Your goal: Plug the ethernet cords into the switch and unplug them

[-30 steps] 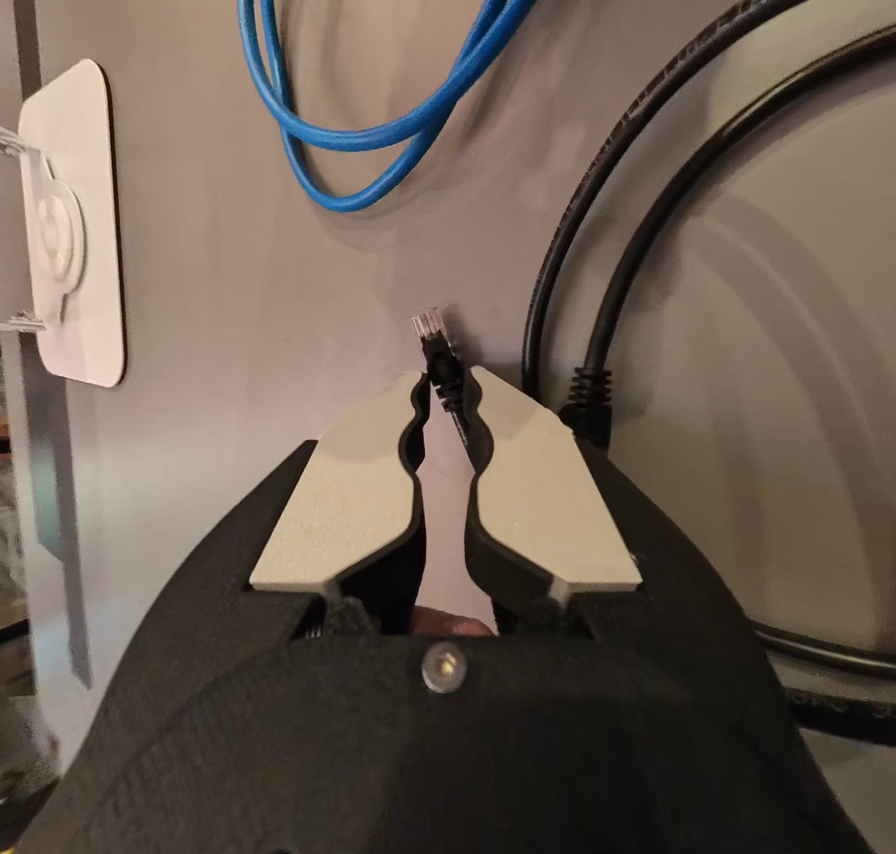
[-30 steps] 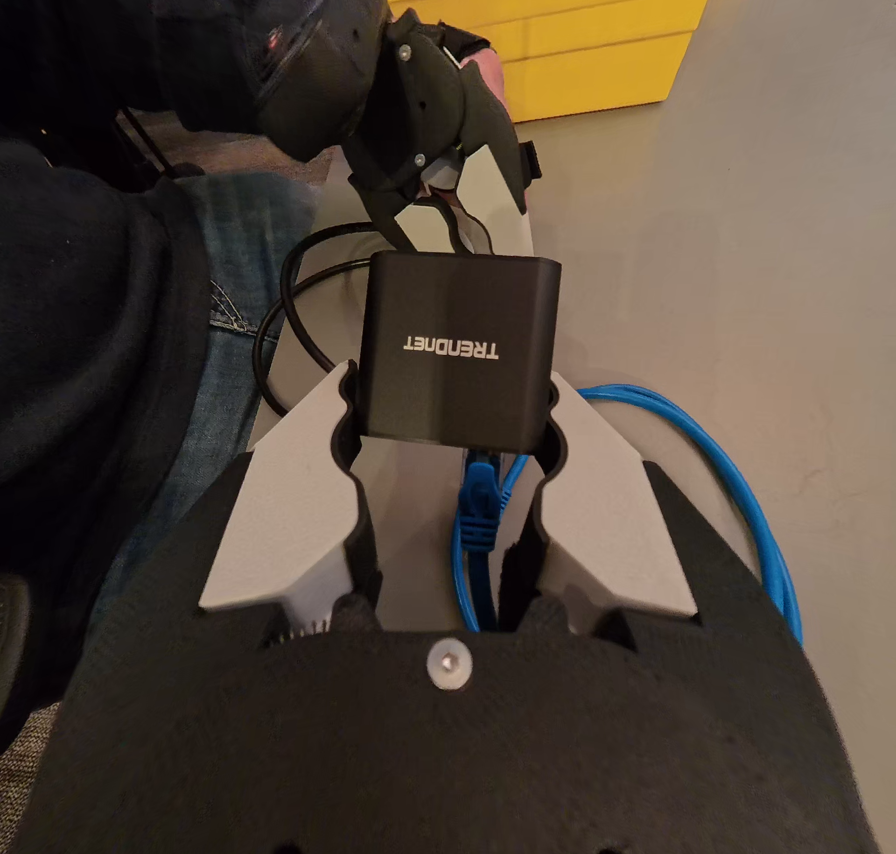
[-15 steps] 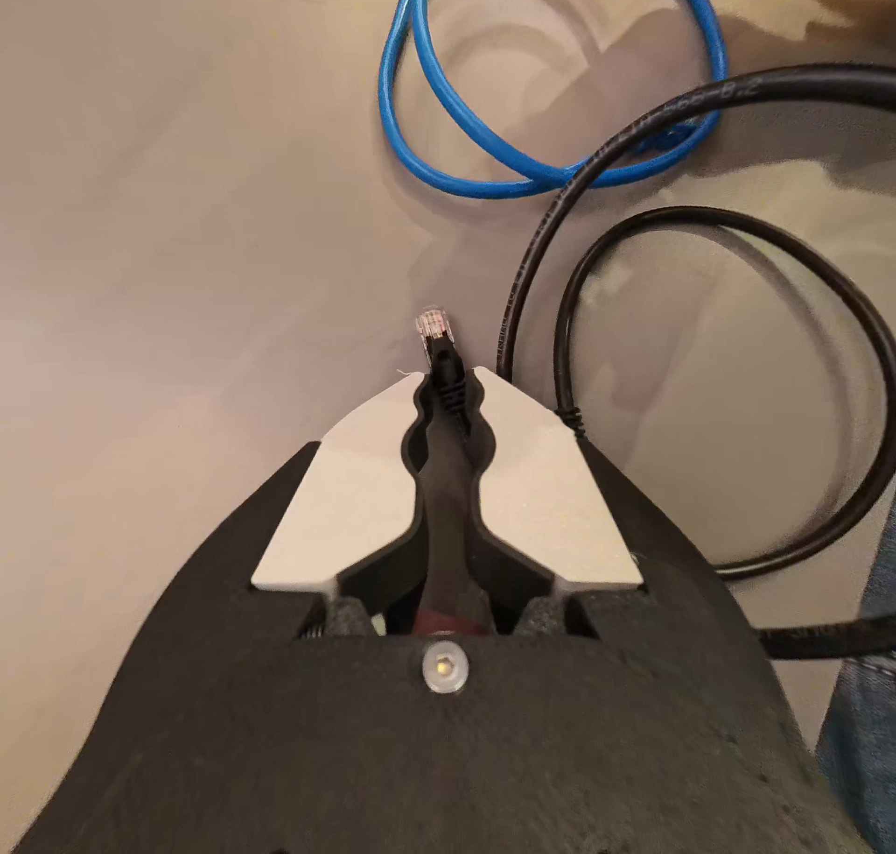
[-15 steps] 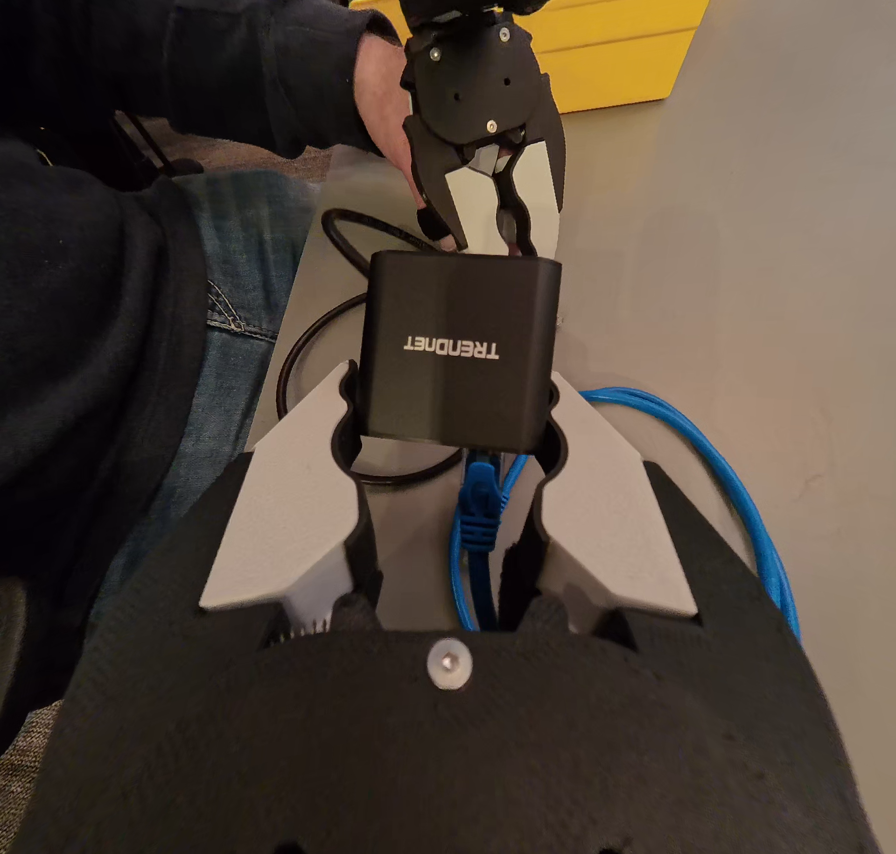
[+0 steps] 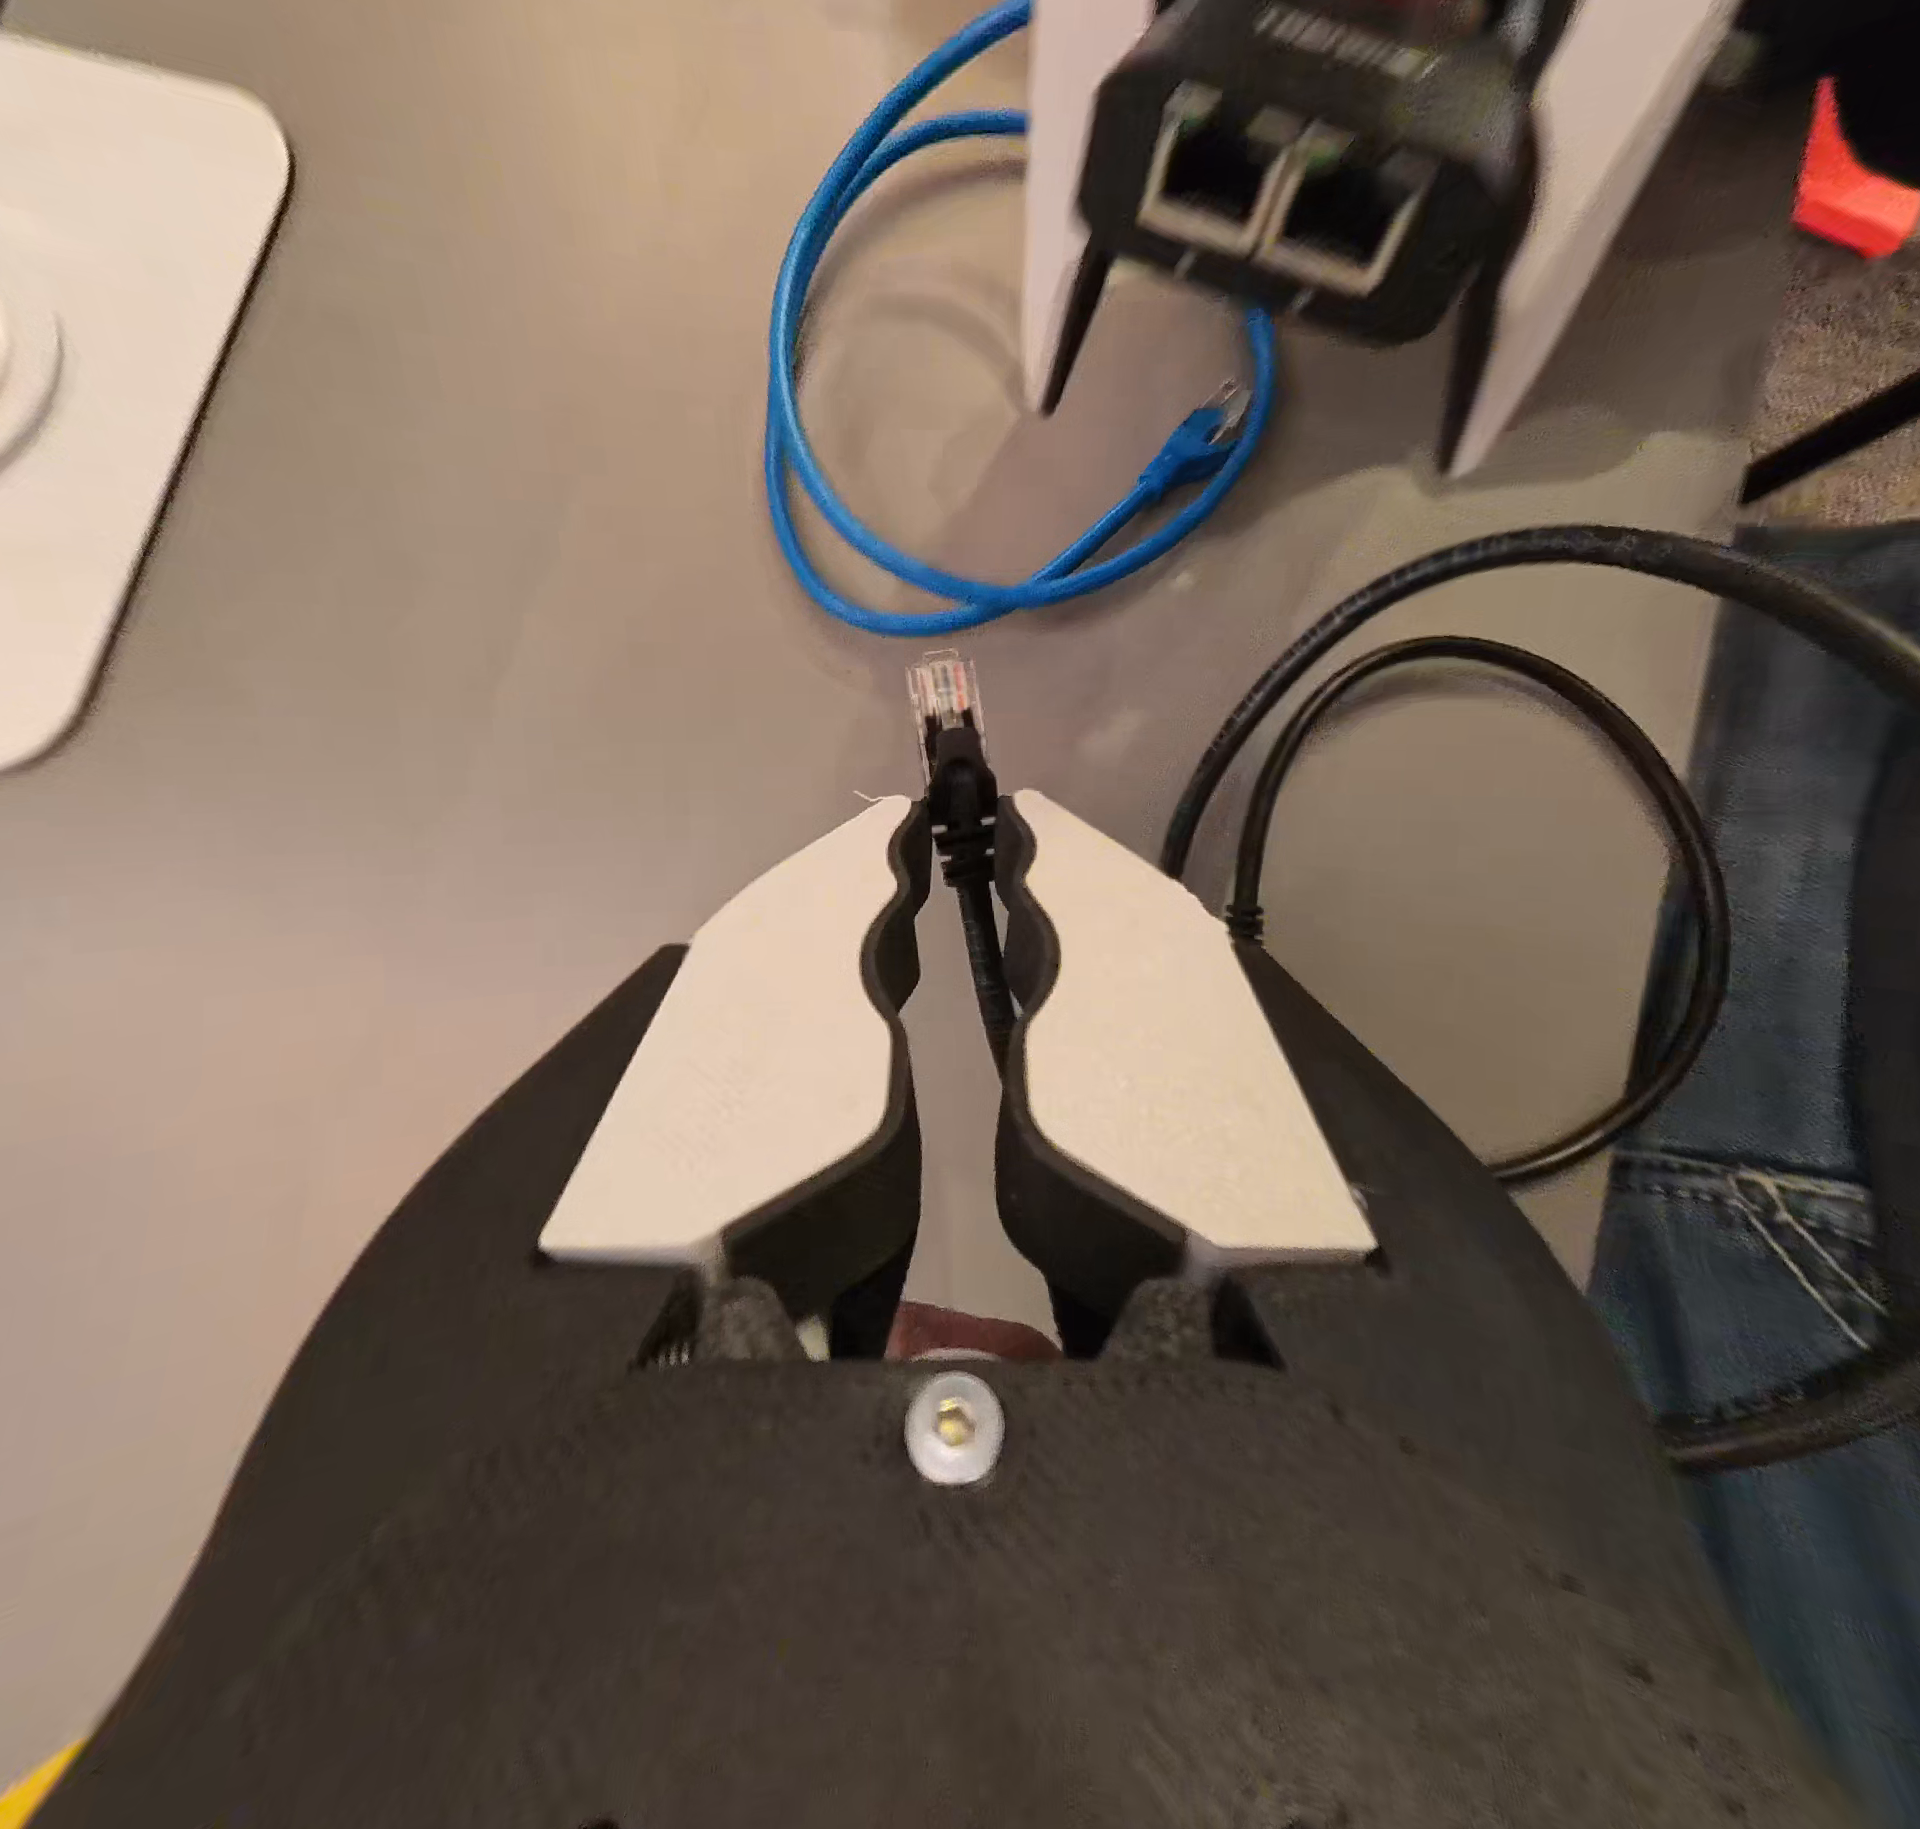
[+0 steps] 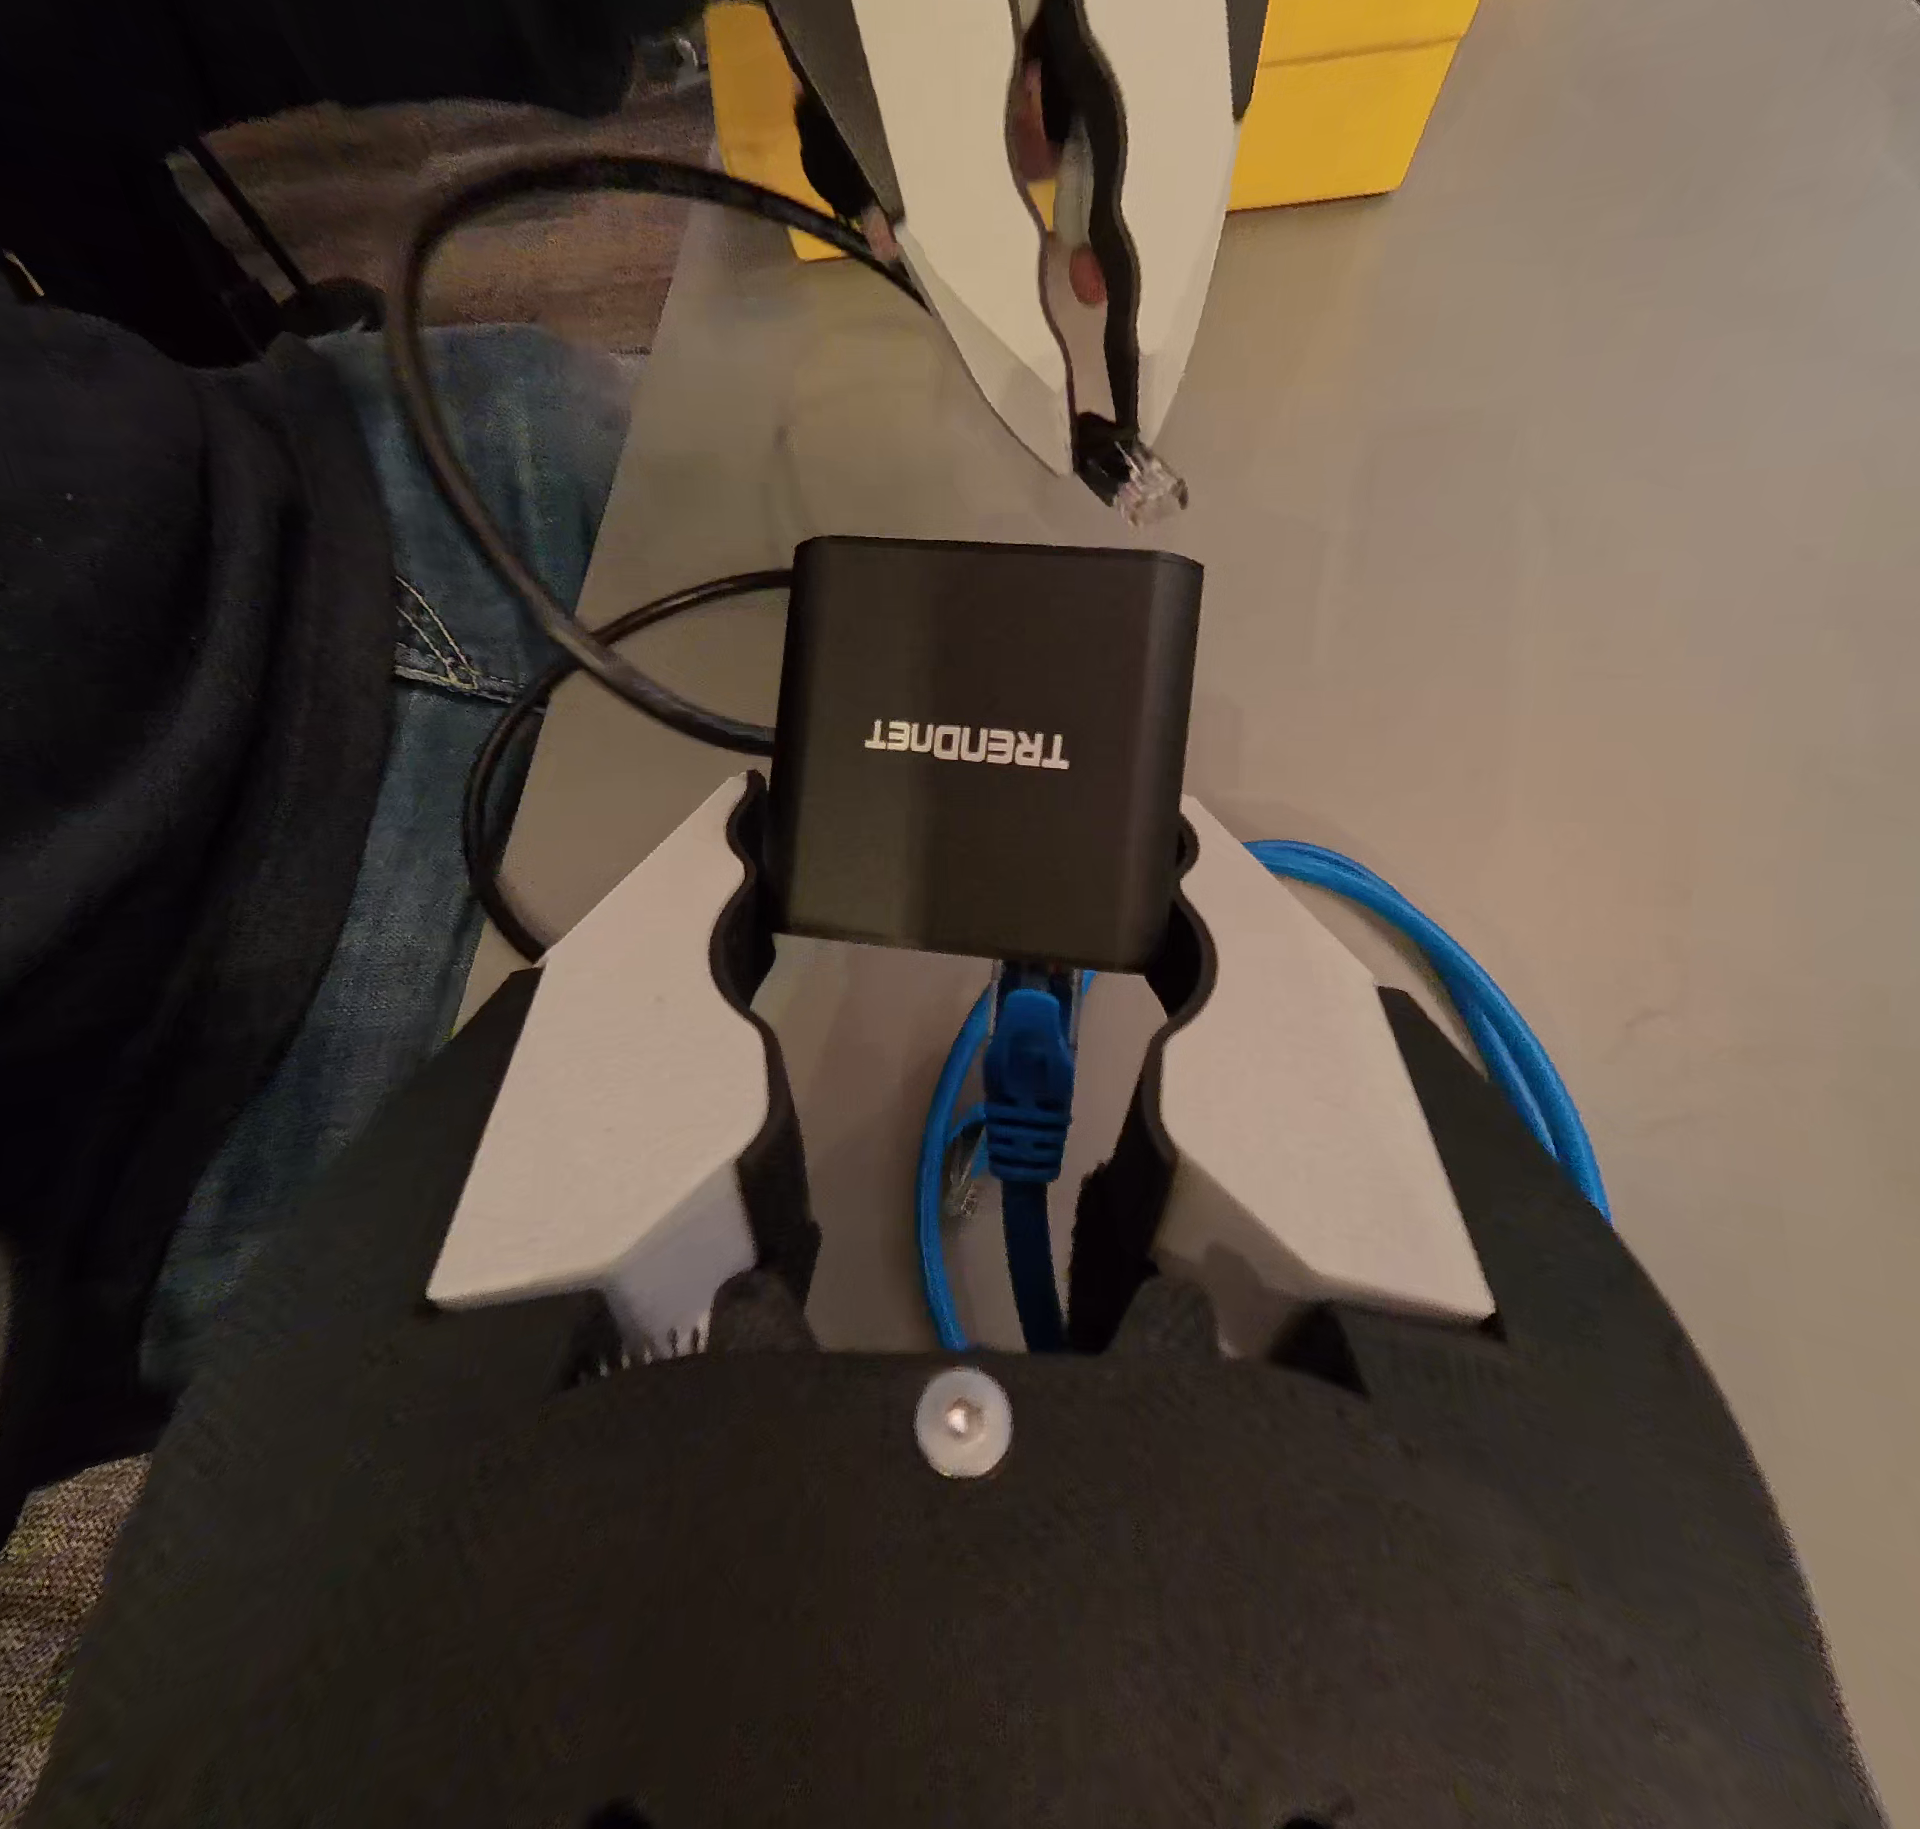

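The black plug (image 5: pixel 948 699) has neared the white-lettered switch (image 6: pixel 987 761).

grippers: black shells | white jaws | silver screw (image 5: pixel 954 1429) | person: blue jeans (image 5: pixel 1766 1052)

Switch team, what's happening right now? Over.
Left gripper shut on black ethernet plug. Right gripper shut on switch. Two facing ports empty, path clear.

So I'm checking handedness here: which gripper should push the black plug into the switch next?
Left. The left gripper is shut on the black plug, which points toward the switch's two empty ports. The right gripper is clamped on the switch, so it's likely best just steadying it.
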Demonstrator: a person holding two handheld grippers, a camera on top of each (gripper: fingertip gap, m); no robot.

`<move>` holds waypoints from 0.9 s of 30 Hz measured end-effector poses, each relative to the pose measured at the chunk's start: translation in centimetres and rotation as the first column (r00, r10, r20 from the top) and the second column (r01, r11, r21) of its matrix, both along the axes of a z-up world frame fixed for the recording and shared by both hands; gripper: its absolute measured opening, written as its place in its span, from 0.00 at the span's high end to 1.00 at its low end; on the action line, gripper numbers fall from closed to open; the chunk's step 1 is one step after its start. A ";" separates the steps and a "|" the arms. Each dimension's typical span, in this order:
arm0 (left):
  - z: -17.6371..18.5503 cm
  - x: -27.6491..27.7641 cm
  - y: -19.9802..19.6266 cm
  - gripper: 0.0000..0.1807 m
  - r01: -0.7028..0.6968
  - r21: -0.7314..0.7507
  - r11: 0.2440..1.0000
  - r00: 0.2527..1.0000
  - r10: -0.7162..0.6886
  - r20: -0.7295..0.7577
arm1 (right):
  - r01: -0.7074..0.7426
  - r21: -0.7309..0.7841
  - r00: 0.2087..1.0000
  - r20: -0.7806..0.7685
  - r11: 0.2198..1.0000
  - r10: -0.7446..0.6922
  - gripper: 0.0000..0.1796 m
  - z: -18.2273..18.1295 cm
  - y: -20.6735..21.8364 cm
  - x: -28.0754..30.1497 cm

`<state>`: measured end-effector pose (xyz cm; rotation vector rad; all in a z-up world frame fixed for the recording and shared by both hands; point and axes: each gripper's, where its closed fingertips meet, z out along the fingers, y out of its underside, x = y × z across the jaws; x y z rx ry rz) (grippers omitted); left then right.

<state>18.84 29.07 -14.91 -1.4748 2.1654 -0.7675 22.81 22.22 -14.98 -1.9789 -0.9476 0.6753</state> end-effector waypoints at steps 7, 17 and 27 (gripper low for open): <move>3.3 1.7 -1.7 0.94 0.153 0.092 0.984 0.988 -0.149 -0.051 | -0.012 -0.013 0.998 0.066 1.000 0.013 0.60 -0.5 0.6 0.0; 4.1 2.8 -2.6 0.94 0.286 0.115 0.951 0.948 -0.264 -0.176 | -0.043 -0.026 0.988 0.146 0.999 0.047 0.61 -0.8 1.2 0.3; 2.9 2.6 -3.2 0.94 0.351 0.137 0.926 0.914 -0.307 -0.264 | -0.067 -0.065 0.965 0.249 0.996 0.081 0.61 -1.8 0.8 0.6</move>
